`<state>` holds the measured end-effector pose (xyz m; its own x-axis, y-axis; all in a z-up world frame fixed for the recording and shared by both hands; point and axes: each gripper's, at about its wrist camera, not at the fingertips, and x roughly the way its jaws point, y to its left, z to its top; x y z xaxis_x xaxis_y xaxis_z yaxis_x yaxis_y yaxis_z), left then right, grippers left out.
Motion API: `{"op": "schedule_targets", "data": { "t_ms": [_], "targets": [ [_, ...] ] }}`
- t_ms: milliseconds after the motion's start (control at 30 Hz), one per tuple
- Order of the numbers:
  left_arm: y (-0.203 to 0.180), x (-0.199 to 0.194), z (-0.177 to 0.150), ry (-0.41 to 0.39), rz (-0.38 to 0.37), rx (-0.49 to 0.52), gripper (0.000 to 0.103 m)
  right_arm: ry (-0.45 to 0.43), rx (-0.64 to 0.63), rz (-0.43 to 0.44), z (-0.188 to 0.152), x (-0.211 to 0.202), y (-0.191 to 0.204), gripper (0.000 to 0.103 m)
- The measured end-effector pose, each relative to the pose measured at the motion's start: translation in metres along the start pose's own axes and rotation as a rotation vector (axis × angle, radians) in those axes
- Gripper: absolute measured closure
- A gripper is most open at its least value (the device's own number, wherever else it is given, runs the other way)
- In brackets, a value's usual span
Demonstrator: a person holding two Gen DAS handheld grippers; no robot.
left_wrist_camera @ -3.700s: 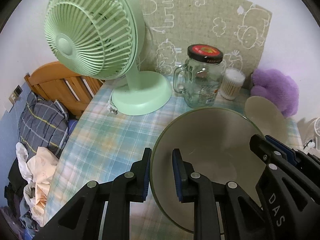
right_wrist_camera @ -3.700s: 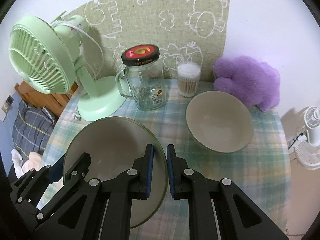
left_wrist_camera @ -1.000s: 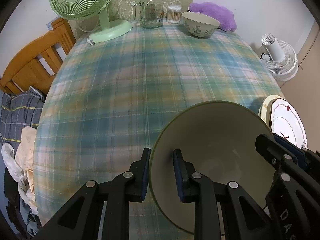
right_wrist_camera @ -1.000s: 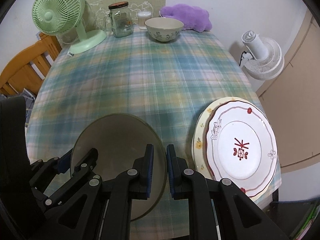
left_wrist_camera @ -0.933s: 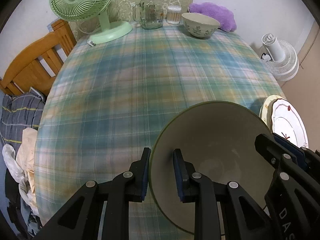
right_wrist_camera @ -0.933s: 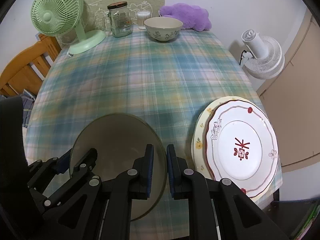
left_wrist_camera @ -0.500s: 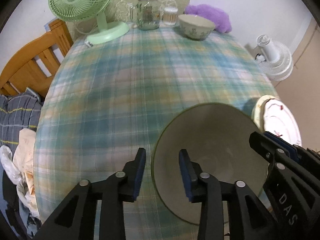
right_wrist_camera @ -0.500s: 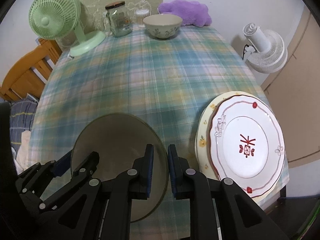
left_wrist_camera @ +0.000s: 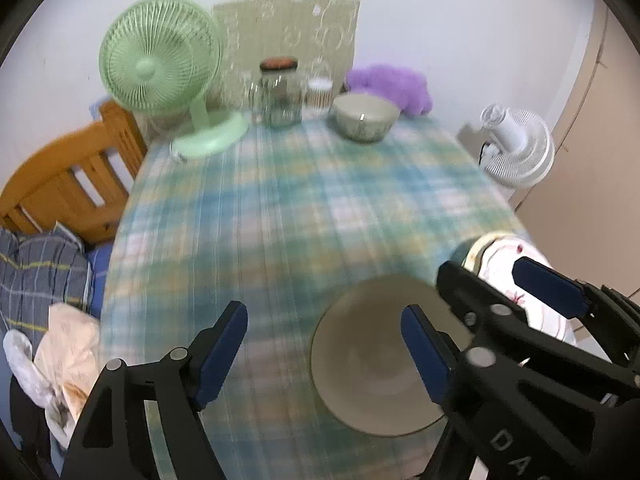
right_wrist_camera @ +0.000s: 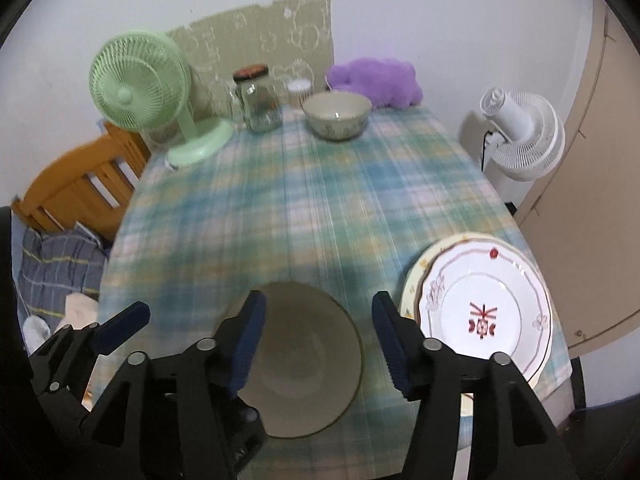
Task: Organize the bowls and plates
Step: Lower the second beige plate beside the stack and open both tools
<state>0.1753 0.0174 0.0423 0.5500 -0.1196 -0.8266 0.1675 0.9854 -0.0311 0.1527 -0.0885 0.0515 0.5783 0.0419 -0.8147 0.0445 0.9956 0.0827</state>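
Note:
A plain beige bowl (left_wrist_camera: 368,364) (right_wrist_camera: 308,364) stands upright on the checked tablecloth near the front edge, just left of the plates. My left gripper (left_wrist_camera: 324,348) hovers above its left rim. My right gripper (right_wrist_camera: 320,340) hovers above its right rim. Both sets of jaws are opening, the pads are off the rim, and nothing is held. The right gripper's fingers (left_wrist_camera: 548,286) also show in the left wrist view. A red-trimmed white plate (right_wrist_camera: 484,316) (left_wrist_camera: 500,256) lies on a yellow-flowered plate (right_wrist_camera: 412,280). A second, patterned bowl (right_wrist_camera: 336,114) (left_wrist_camera: 366,120) stands at the far end.
At the table's far end are a green fan (right_wrist_camera: 136,84), a glass jar (right_wrist_camera: 258,100), a cotton-swab tub (right_wrist_camera: 300,90) and a purple plush (right_wrist_camera: 376,76). A white fan (right_wrist_camera: 520,132) stands on the floor to the right. A wooden chair (right_wrist_camera: 80,188) and clothes are on the left.
Both grippers were shut on the beige bowl's rim. They have let go, opened wide and risen. The bowl stays on the cloth beside the plates.

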Motion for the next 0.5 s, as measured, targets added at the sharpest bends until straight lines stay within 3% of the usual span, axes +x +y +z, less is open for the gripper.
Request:
{"op": "schedule_targets", "data": {
  "t_ms": [133, 500],
  "targets": [
    [-0.004, -0.008, 0.017, -0.040, 0.006, -0.001, 0.022, -0.032, -0.005, -0.006, 0.018, -0.008, -0.003, 0.028],
    [-0.031, 0.007, 0.071, -0.075, 0.075, -0.075, 0.022, -0.059, -0.074, 0.027, 0.080, 0.004, -0.031, 0.027]
  ]
}}
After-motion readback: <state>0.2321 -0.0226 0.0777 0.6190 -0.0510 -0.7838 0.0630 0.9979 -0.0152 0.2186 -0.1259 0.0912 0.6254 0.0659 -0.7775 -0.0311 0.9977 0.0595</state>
